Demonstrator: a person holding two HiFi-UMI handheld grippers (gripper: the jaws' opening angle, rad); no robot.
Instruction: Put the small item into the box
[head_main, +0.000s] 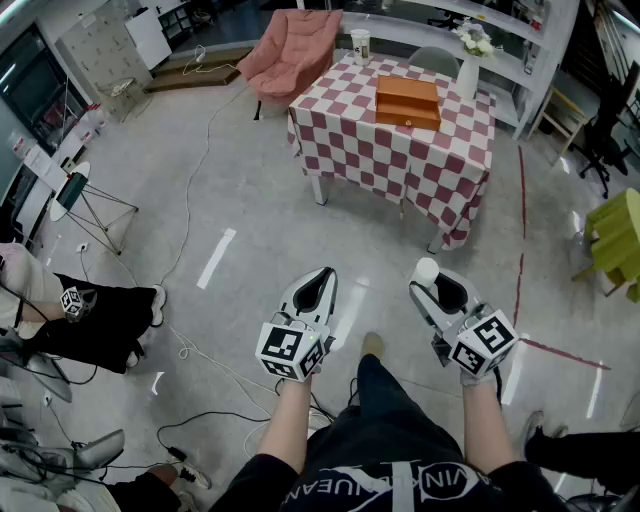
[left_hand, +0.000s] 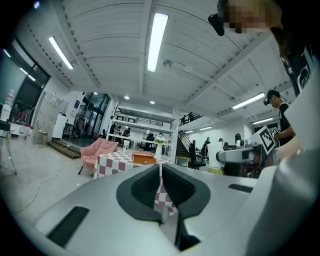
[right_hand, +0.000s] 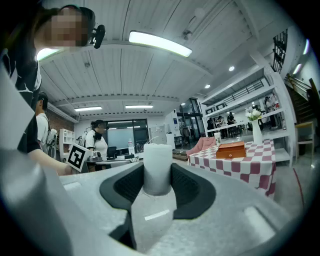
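A: In the head view, what is held, and by what?

B: A small white tube (head_main: 427, 270) is held in the right gripper (head_main: 436, 288). The left gripper (head_main: 318, 282) is held out beside it, with nothing in it. Both are kept low and in front of the body, over the floor (head_main: 250, 200).

A: Where is the box?

B: The orange wooden box (head_main: 408, 101) is set on the checked table (head_main: 400, 165), well apart from the tube. A white vase (head_main: 468, 70) is stood near it, and a pink armchair (head_main: 296, 48) is placed behind the table. It is judged that the tube is being carried and that the table is not reached yet.

A: What is shown in the left gripper view?

B: The two jaws are seen pressed together, and nothing is caught between them. This gripper is likely kept free because only one thing needs to be carried. The table and the box are seen far off, past the jaw tips.

A: And in the right gripper view?

B: The tube is seen upright between the jaws, with a dark pad pressed on each side. The jaws are spread quite wide, but only because the tube is fat. It is gripped low down, so the top is left sticking out. That way it can likely be let go into the box with ease. The box is seen off to the right, so a turn that way is likely needed.
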